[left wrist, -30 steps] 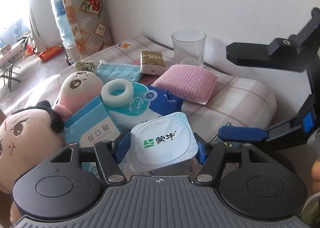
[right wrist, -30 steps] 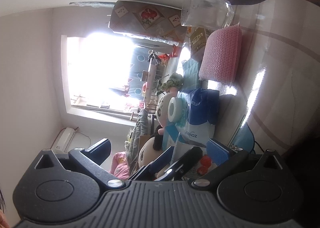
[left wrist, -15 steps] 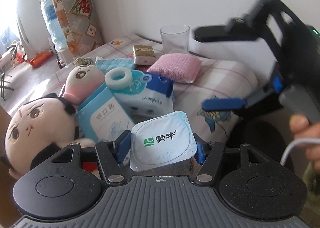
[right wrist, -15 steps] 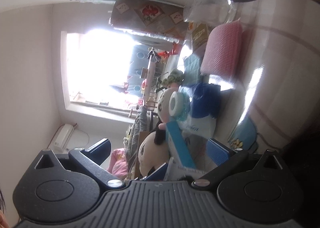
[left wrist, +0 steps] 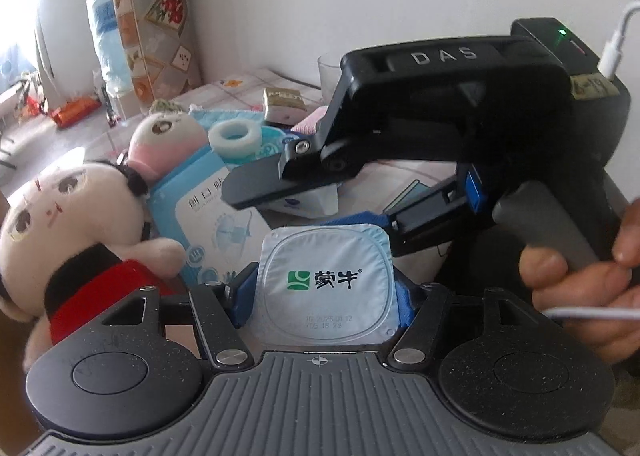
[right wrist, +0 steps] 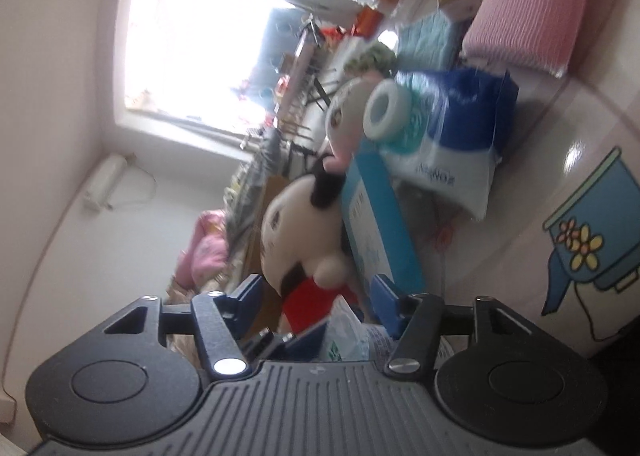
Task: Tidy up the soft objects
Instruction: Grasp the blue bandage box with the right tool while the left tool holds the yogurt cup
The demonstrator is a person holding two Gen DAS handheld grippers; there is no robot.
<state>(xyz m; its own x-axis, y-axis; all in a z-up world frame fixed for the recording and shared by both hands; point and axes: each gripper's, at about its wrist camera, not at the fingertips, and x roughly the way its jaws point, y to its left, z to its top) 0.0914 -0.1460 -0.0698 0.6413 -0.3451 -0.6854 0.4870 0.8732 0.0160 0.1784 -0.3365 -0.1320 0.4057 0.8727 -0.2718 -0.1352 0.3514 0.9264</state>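
**A:** Soft objects: where are they found?

**B:** They are piled on the checked table. A large plush doll in a red top is seen at the near left. A smaller pink plush is lying behind it. A white foam ring is resting on a blue-and-white tissue pack. A pink sponge and a teal cloth are placed farther back, near a glass.

**A:** What is held by the left gripper?

**B:** A sealed yogurt cup is clamped between its blue pads, foil lid facing up. The jaws are being eased open slightly, yet the pads are seen pressed on the cup's sides.

**A:** And the right gripper?

**B:** It is turned on its side and carried by a hand, just beyond the cup. Its jaws are being closed. Nothing is pressed by its pads. From its own camera, the doll's red body and a blue plaster box are seen beyond the gap.

**A:** Is the tissue pack touched by it?

**B:** That cannot be told; the pack's corner is partly hidden behind the upper finger.
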